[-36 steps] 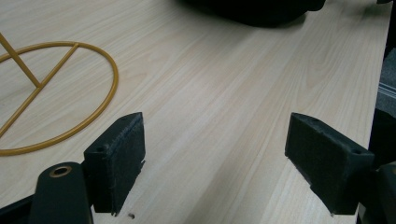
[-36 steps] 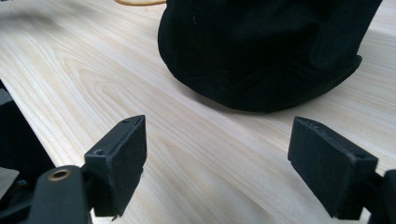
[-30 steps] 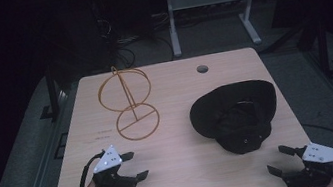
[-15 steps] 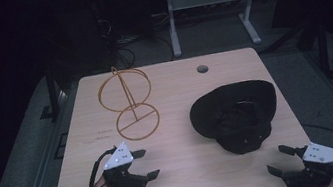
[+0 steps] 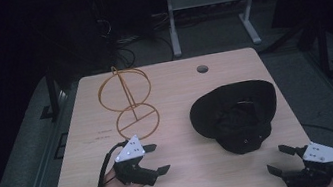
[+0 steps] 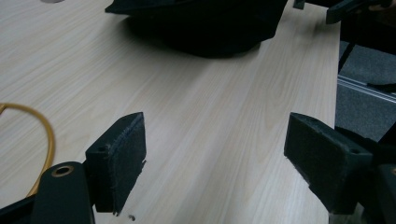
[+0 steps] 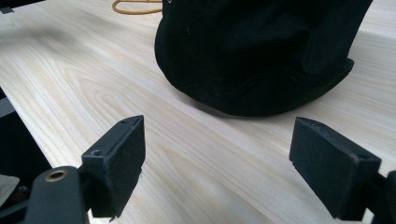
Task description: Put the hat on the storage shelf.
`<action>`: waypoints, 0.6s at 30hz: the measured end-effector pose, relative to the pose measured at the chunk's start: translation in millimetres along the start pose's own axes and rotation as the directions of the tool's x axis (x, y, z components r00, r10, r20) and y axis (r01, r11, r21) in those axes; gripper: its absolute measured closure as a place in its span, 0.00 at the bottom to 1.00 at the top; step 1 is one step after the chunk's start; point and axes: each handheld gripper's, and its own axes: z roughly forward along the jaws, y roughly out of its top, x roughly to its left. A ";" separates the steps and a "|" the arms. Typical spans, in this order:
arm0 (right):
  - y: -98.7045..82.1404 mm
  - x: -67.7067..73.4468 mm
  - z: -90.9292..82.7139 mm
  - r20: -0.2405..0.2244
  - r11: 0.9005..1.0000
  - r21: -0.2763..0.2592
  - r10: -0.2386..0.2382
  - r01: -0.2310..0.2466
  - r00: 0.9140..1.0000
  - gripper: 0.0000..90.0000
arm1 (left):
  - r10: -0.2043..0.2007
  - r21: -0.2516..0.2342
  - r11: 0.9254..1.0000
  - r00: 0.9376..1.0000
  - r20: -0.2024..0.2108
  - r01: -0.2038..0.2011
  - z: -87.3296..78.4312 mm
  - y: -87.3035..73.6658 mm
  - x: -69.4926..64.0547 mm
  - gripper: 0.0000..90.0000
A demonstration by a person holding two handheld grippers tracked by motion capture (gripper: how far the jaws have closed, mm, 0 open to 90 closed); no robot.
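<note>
We see the left gripper over the near-left part of the table, jaws wide apart, nothing between them, just bare wood. It points right toward the hat. In the left gripper view its pads stand well apart, the hat far ahead at the top, and a bit of the wire stand curves in at the left edge.

We see the right gripper at the near-right corner, jaws also wide open and empty, just short of the hat. In the right gripper view its pads frame bare table with the hat close ahead, not touching.

The hat lies crown down on the right half of the table. The stand sits upright on the left half, well apart from the hat, its base ring near the left gripper.
</note>
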 end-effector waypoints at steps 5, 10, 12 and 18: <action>-0.1 -0.1 -0.3 -0.004 1.000 -0.001 -0.004 0.004 1.000 0.20 | 0.023 0.006 1.000 1.000 0.020 -0.023 10.8 12.6 0.0 0.23; 0.1 0.5 -0.9 -0.007 1.000 -0.006 0.001 -0.001 1.000 0.20 | 0.044 0.016 0.999 0.998 0.042 -0.045 21.4 25.6 -1.5 0.23; -0.1 0.4 -0.3 -0.010 1.000 -0.004 -0.001 0.001 1.000 0.20 | 0.052 0.019 0.998 0.998 0.044 -0.053 23.6 28.6 -2.1 0.23; 0.5 1.4 0.2 -0.016 1.000 -0.002 -0.003 0.003 1.000 0.20 | 0.089 0.023 0.996 0.994 0.064 -0.091 37.8 48.7 -3.6 0.23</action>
